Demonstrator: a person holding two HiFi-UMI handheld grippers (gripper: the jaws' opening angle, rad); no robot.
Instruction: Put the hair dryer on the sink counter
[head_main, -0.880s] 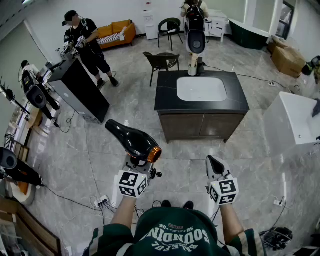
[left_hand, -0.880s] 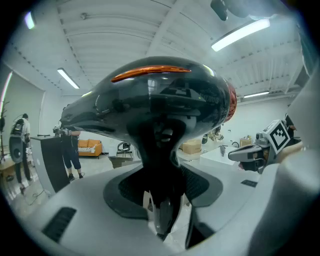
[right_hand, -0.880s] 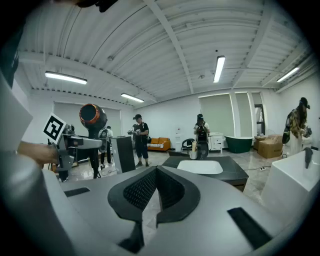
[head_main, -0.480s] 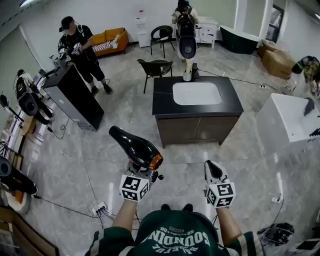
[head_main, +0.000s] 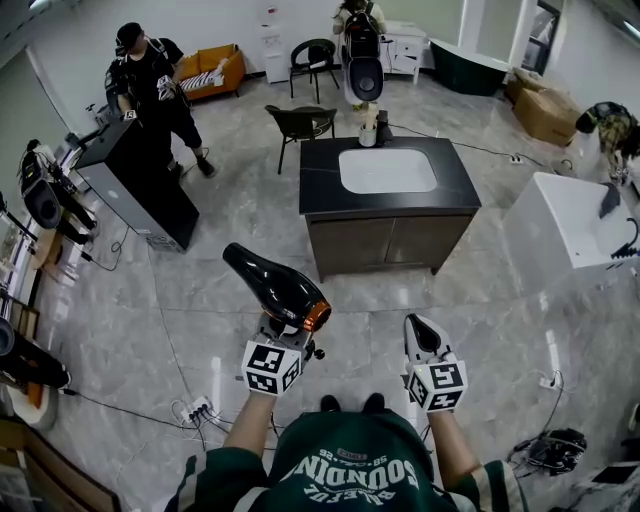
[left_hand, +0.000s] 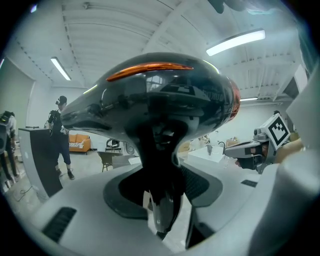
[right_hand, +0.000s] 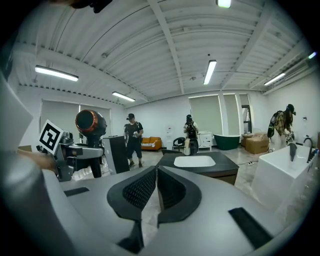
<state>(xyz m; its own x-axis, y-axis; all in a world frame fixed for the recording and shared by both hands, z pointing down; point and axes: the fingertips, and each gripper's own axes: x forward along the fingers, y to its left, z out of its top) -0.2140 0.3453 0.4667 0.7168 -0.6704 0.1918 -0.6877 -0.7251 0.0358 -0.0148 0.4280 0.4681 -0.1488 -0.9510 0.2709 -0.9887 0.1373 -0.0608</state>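
Note:
A glossy black hair dryer (head_main: 272, 286) with an orange ring at its back end is held upright by its handle in my left gripper (head_main: 281, 335), nozzle pointing up and left. In the left gripper view the dryer (left_hand: 155, 100) fills the frame and its handle sits clamped between the jaws. My right gripper (head_main: 421, 335) is shut and empty, beside the left one; its pads (right_hand: 156, 192) touch. The dark sink counter (head_main: 325, 195) with a white basin (head_main: 387, 170) stands ahead, well beyond both grippers; the counter (right_hand: 225, 165) shows in the right gripper view too.
A bottle (head_main: 368, 130) stands at the counter's back edge, a person (head_main: 362, 50) behind it. A black cabinet (head_main: 135, 190) with a person (head_main: 150, 85) is at the left. A white tub (head_main: 565, 235) stands right, a chair (head_main: 300, 125) beyond the counter. Cables and a power strip (head_main: 195, 410) lie on the tiled floor.
The sink counter has drawn slightly nearer and shifted left in the head view as I move forward. Both grippers keep their pose, the dryer still in the left one.

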